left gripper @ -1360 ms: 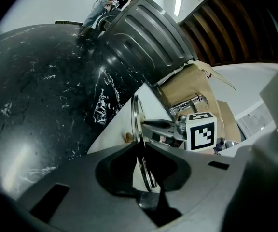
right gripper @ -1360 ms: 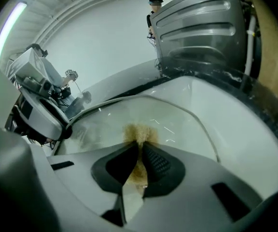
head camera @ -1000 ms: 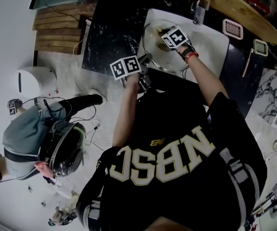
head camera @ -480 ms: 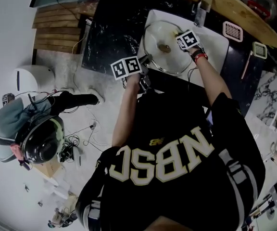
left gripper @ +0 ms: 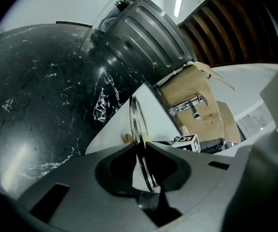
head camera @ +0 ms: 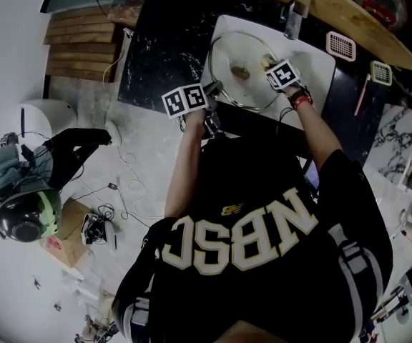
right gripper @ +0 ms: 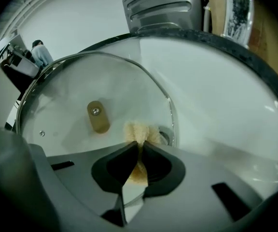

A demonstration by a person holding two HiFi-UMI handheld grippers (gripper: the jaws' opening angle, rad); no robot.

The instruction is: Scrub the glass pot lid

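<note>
The left tongs (left gripper: 142,145) are clamped on the metal rim of the glass pot lid (left gripper: 134,111), which passes edge-on between the two jaws. The right tongs (right gripper: 140,148) pinch a pale yellow sponge (right gripper: 140,131), whose frayed end pokes out past the jaw tips and looks to be resting on the glass of the lid close to its rim, to the right of the tan knob (right gripper: 97,116). In the head view the lid sits tilted in the white sink (head camera: 322,61), held at its near-left edge by the left tongs and met from the right by the right tongs. The sink is let into a black marbled table (head camera: 156,56).

The scrubbing step seems to be in hand: one side steadies, the other wipes. The next stroke probably calls for dragging the sponge across the glass around the knob while keeping it pressed flat. The rim grip must stay firm, since the lid is thin, smooth and likely to pivot or slip under sideways pressure.
</note>
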